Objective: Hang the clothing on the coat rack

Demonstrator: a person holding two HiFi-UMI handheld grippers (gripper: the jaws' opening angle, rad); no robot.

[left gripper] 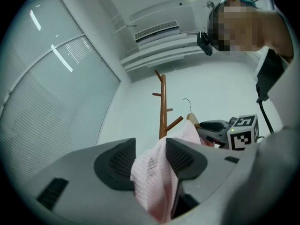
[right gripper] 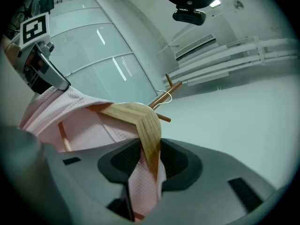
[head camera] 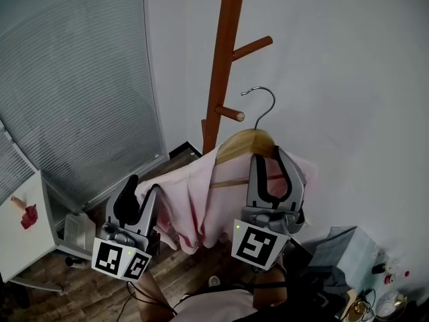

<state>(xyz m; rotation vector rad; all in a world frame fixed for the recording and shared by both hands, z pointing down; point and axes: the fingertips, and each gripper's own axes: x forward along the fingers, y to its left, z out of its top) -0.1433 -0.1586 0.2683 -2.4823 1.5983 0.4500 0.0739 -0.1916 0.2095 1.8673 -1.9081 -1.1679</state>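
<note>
Pink waffle-textured cloth garment [head camera: 194, 206], pale wooden hanger [head camera: 244, 143] with metal hook [head camera: 272, 106], smooth reddish wooden coat rack [head camera: 222, 66]

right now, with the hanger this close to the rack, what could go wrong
The wire hook sits beside the peg, not over it, so it may miss or glance off. The left claw pinches only the pink garment, which could slide off the wooden hanger held by the right claw.
</note>
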